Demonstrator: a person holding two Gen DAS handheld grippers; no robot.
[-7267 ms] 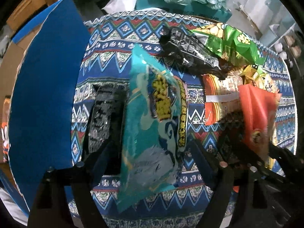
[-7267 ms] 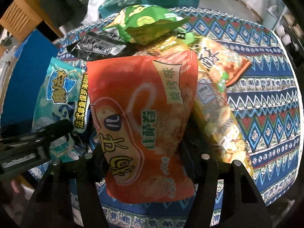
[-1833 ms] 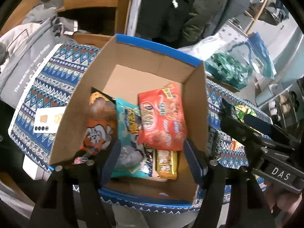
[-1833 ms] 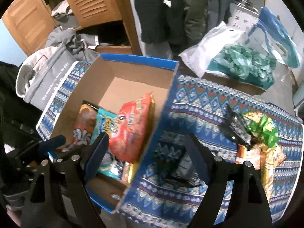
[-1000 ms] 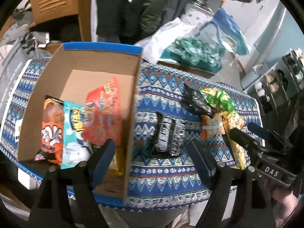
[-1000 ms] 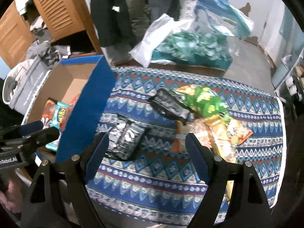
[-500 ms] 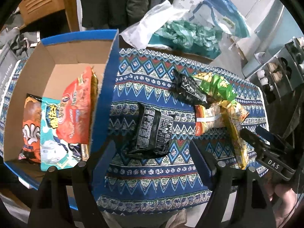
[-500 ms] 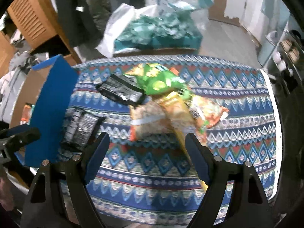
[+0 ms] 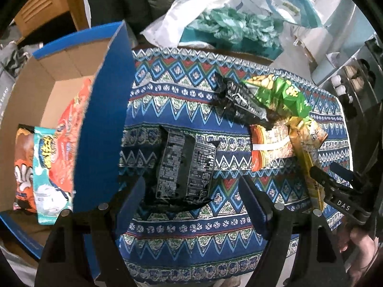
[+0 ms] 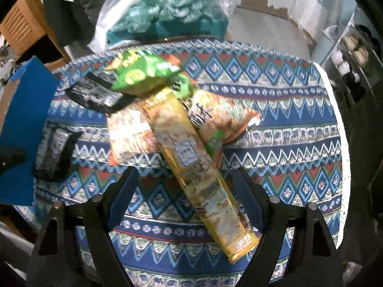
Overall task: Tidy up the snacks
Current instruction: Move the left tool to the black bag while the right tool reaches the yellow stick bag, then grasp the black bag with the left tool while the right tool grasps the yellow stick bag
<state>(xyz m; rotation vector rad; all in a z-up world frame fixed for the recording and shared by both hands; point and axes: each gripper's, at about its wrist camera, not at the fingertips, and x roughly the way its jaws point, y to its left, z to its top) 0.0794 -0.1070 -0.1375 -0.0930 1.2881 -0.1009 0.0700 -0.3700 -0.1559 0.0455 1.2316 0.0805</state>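
Note:
My left gripper point(image 9: 191, 201) is open and empty, hovering over a black snack bag point(image 9: 185, 165) on the patterned tablecloth. The blue cardboard box point(image 9: 103, 124) stands to its left with an orange bag point(image 9: 65, 141), a teal bag point(image 9: 45, 179) and a brown-orange bag point(image 9: 22, 167) inside. My right gripper point(image 10: 184, 196) is open and empty above a long gold packet point(image 10: 194, 167). Around that packet lie a green bag point(image 10: 141, 74), a black packet point(image 10: 95, 93) and two orange-tan bags point(image 10: 129, 131) point(image 10: 215, 119). The right gripper also shows in the left wrist view point(image 9: 335, 186).
The table point(image 10: 287, 143) is round with a blue zigzag cloth; its edge curves close on the right and front. A white plastic bag and teal bundle point(image 9: 229, 24) sit behind the table. A wooden cabinet point(image 10: 16, 28) is at the far left.
Both grippers let go of the teal and orange bags into the box, then swung right from the box. The left now hangs over the black bag, the right over the gold packet.

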